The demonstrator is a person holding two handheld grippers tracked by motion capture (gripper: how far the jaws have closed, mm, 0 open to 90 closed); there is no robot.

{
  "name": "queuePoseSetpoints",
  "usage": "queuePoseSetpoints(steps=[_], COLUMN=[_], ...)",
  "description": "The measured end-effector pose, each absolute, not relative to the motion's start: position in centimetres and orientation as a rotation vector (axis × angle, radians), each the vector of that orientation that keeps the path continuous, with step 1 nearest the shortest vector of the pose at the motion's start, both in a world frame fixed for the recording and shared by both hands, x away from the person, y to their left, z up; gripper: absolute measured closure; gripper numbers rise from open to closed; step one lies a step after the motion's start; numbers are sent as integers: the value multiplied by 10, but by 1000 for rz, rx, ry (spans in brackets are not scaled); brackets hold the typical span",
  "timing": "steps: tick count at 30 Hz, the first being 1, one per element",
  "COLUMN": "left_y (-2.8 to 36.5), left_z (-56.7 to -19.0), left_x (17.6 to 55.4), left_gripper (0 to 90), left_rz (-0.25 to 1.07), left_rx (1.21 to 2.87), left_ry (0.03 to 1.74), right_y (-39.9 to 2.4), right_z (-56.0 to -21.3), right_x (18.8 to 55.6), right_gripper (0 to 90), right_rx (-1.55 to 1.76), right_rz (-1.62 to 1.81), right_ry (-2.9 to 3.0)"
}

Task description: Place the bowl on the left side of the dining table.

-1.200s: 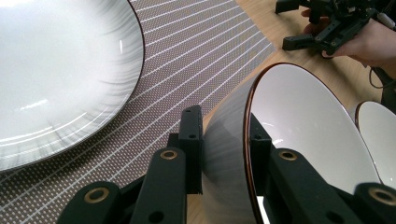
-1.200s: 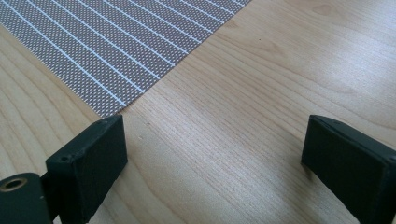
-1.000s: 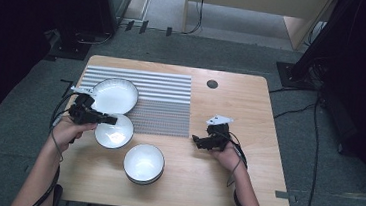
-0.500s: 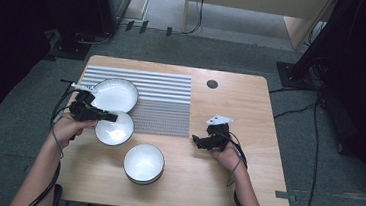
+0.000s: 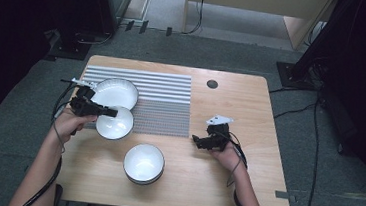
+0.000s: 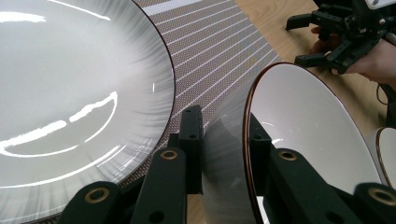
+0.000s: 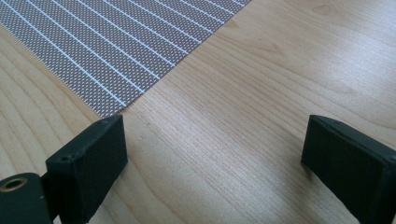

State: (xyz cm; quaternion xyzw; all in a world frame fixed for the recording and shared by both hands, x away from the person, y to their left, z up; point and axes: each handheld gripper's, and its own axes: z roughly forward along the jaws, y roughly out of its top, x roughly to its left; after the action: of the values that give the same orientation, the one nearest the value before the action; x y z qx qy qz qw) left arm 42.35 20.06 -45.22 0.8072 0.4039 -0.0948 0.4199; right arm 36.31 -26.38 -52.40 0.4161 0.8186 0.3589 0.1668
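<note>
Black jaws of the left gripper (image 6: 223,154) pinch the wall of a small white bowl (image 6: 299,135) at its dark-edged rim, one jaw inside, one outside, tilting it beside the wide plate (image 5: 115,92) on the striped placemat (image 5: 163,106). Glazed ceramic like this is likely stiff, slick and chip-prone (the rim seems the only real purchase). The right gripper (image 7: 215,154) stands open over bare wood. No writing is legible.
</note>
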Motion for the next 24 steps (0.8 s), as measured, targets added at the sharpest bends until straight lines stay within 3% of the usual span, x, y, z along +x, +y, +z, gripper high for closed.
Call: queuePoseSetpoints(steps=[24], left_y=[212], left_z=[-449], left_x=[440], left_gripper=[757], left_rz=[-236], left_rx=[1990], left_ry=[1046], right_y=[-264], right_z=[-524], right_x=[363], right_gripper=[62], right_rx=[1185], right_rz=[1022], right_ry=[2330])
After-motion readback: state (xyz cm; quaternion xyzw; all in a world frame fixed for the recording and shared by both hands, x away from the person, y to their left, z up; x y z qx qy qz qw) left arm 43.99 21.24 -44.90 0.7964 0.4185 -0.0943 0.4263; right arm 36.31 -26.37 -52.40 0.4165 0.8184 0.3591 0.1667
